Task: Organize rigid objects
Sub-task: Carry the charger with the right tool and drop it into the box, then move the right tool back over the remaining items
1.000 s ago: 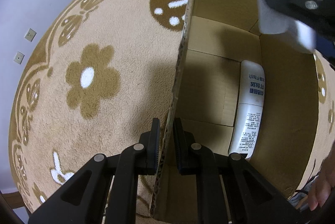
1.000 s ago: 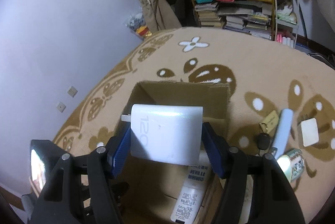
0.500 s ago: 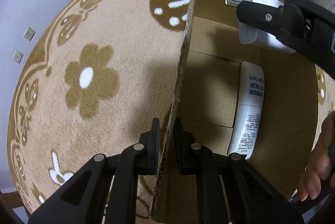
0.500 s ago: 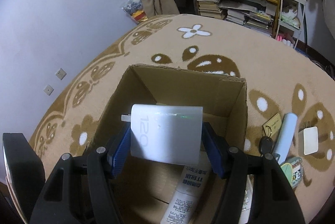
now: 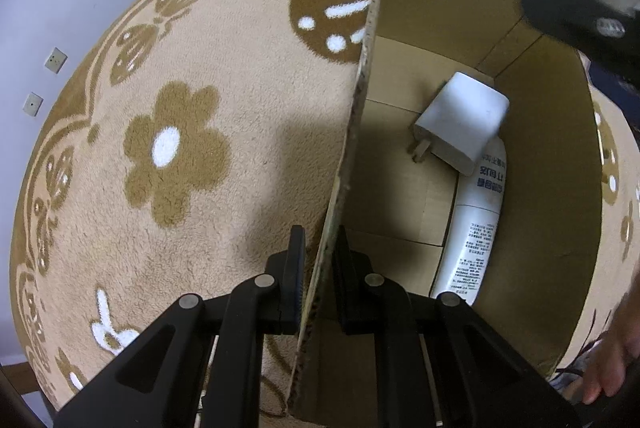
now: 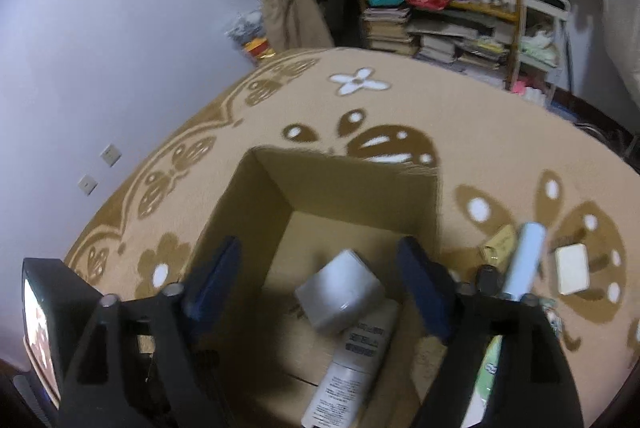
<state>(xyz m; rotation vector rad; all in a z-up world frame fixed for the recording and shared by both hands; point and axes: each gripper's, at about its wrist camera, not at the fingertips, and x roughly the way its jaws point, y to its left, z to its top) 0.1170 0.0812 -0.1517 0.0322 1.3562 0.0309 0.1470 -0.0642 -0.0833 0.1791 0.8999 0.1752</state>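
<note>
Charger dropped in the box, jaws just opening.
I'm pinching the box (image 5: 400, 40) wall with my left hand-held gripper (image 5: 318, 260); right hand-held gripper (image 6: 320, 284) spreading empty above the charger (image 6: 340, 294), resting on the bottle (image 6: 352, 360) at 12 o'clock: light, stiff, slick; I'd grip its flat sides.

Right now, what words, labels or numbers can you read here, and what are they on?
Nothing reads clearly.
White bottle in the cardboard box: large blue Chinese characters, upside down, not legible; fine black print too small.
White charger: no text showing.
Pale tube on the carpet: blurred, nothing legible.
</note>
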